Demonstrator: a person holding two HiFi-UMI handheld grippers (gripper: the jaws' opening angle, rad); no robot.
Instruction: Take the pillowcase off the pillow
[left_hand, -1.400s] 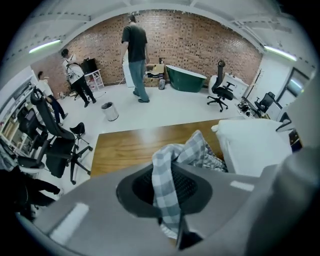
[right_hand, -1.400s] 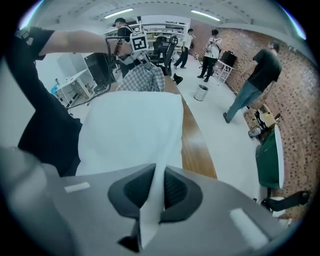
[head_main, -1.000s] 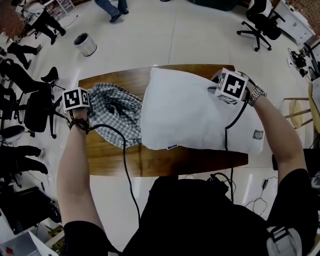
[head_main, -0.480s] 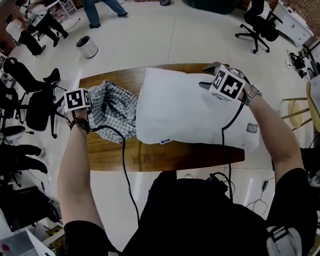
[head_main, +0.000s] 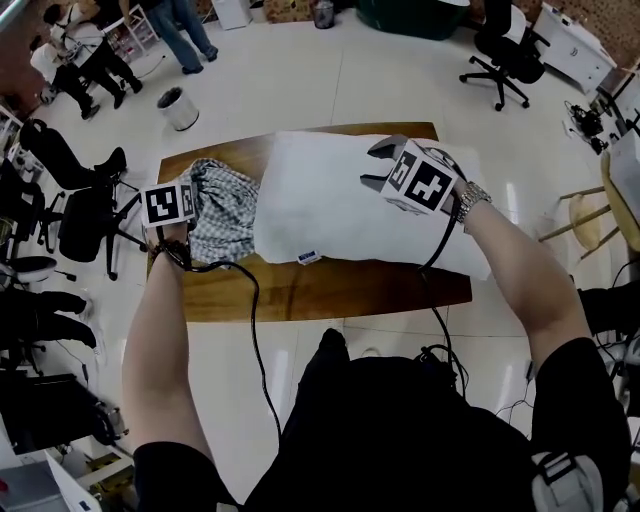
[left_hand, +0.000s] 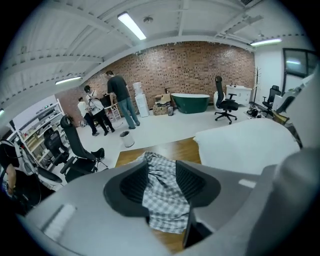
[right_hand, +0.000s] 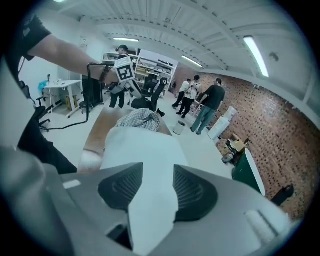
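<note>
A white pillow (head_main: 330, 200) lies across the wooden table (head_main: 300, 290). The checked pillowcase (head_main: 225, 200) sits bunched at the pillow's left end. My left gripper (head_main: 195, 198) hovers at the cloth's left side. Its jaws have just been opening, and the checked pillowcase (left_hand: 162, 190) shows through their gap without either pad pressing it. My right gripper (head_main: 376, 165) hangs over the pillow's middle. Its jaws opened and have just narrowed a little. Only the pillow (right_hand: 140, 150) below shows between the pads, and it is not gripped.
A bin (head_main: 178, 108) stands on the floor beyond the table's far left corner. Office chairs (head_main: 85, 215) crowd the left side, and people (head_main: 180, 25) stand at the back left. Cables (head_main: 250, 330) trail from both grippers toward me.
Both grippers have let go and their jaws now stand apart. The right one moved left over the pillow; the left one shifted slightly right. The pillowcase lies more bunched.
</note>
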